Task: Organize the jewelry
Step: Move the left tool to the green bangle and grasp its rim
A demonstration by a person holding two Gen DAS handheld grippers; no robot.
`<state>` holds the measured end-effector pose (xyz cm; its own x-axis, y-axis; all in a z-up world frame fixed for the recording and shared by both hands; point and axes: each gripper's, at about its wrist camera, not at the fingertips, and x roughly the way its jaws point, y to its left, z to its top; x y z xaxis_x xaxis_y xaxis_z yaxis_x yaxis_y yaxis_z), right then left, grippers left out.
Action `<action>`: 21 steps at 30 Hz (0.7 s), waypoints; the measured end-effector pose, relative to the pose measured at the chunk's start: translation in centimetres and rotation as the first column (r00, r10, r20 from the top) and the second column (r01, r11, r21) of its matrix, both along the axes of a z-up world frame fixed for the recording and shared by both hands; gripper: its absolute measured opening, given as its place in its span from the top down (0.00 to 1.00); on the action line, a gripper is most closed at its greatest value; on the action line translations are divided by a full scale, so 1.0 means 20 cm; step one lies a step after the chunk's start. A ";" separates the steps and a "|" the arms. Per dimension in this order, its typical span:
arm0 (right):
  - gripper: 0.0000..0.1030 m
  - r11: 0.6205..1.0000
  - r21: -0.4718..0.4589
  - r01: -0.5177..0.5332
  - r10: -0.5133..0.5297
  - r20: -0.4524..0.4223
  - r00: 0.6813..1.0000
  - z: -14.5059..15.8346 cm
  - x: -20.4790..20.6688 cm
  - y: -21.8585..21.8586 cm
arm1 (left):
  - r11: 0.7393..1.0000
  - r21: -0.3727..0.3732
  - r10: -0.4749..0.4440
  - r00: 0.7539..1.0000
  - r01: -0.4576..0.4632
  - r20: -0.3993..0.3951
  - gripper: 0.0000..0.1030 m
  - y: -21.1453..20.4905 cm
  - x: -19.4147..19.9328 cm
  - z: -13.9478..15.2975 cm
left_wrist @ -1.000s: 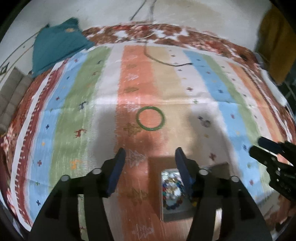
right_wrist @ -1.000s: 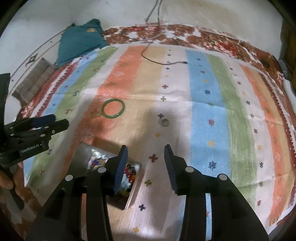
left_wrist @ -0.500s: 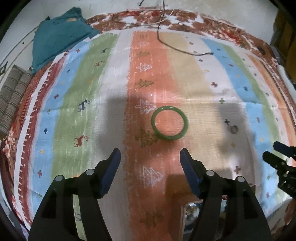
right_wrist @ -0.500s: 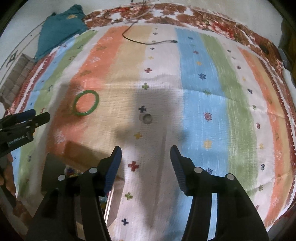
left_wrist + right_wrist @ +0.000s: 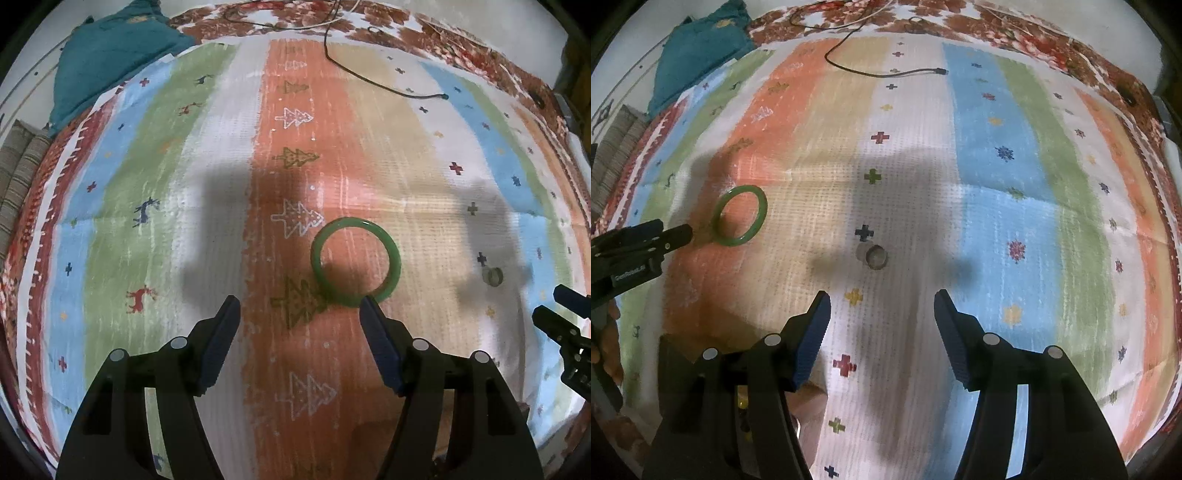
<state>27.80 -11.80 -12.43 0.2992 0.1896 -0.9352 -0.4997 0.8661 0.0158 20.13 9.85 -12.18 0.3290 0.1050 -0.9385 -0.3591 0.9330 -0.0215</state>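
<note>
Item 1. Green bangle [image 5: 355, 257]: lies flat on the orange stripe of the striped rug [image 5: 221, 184], around the rug's middle and well in from every edge. Flat and unobstructed, its near rim sits just ahead of the left gripper's right finger, probably the piece next to be collected.

Item 2. Small ring [image 5: 875, 256]: pale, short and cylindrical, resting on the white stripe toward the middle of the rug, well apart from the bangle. It lies ahead of the right gripper, roughly on its centre line.

Item 3. Left gripper [image 5: 299, 314]: released, jaws spread wide, nothing between them. It hangs over the rug with the bangle slightly right of its line, so a small shift right seems needed before closing.

Item 4. Right gripper [image 5: 882, 310]: released, jaws wide apart, holding nothing, aimed at the ring.

Item 5. Box [image 5: 809, 402]: only a corner shows beneath the right gripper's left finger, near the rug's near edge; presumably the container for the jewelry, contents hardly visible.

Item 6. Black cable [image 5: 369, 79] and teal cloth [image 5: 110, 59]: at the rug's far edge, uninvolved.
</note>
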 end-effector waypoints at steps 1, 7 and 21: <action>0.44 1.000 -0.001 0.001 -0.001 -0.001 1.000 0.00 0.01 0.00 | 1.000 0.000 -0.004 1.000 0.004 -0.001 0.35 0.00 0.01 0.00; 0.44 1.000 -0.028 -0.010 0.009 -0.010 1.000 -0.06 0.05 0.06 | 1.000 -0.006 -0.013 1.000 0.013 -0.007 0.35 0.02 0.07 -0.05; 0.45 0.997 -0.075 -0.001 -0.004 -0.064 0.998 -0.23 0.18 0.15 | 1.000 0.005 -0.029 0.998 0.029 -0.051 0.40 0.04 0.19 -0.19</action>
